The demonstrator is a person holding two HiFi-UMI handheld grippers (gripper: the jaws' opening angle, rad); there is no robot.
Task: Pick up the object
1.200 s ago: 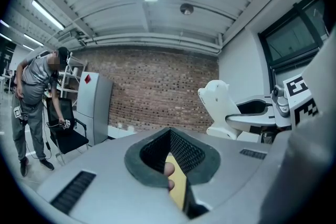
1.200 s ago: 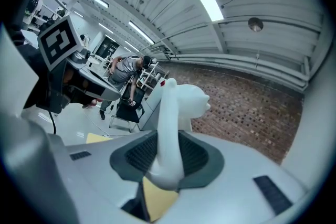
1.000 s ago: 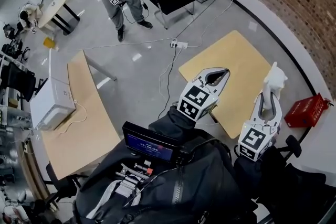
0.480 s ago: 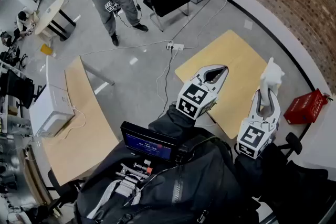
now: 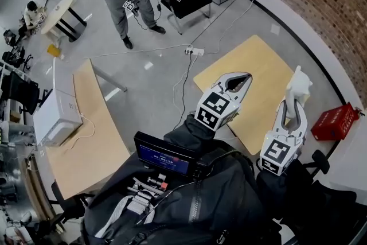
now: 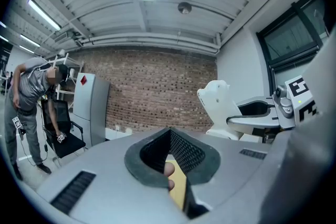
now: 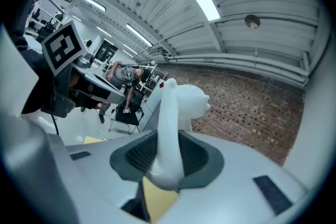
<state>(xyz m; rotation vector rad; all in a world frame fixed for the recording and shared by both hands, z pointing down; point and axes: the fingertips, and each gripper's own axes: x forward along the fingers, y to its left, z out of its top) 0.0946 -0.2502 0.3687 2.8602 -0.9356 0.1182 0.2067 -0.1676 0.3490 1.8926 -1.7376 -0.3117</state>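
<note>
Right gripper view shows the right tool [image 7: 167, 161] gripping a white figurine [image 7: 181, 105].

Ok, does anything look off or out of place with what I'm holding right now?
Nothing looks spilled or damaged. One oddity: the right gripper clamps the white object by its narrow lower end, so its bulkier part sticks out well past the jaws, above the yellow table. That grip looks top-heavy.
</note>
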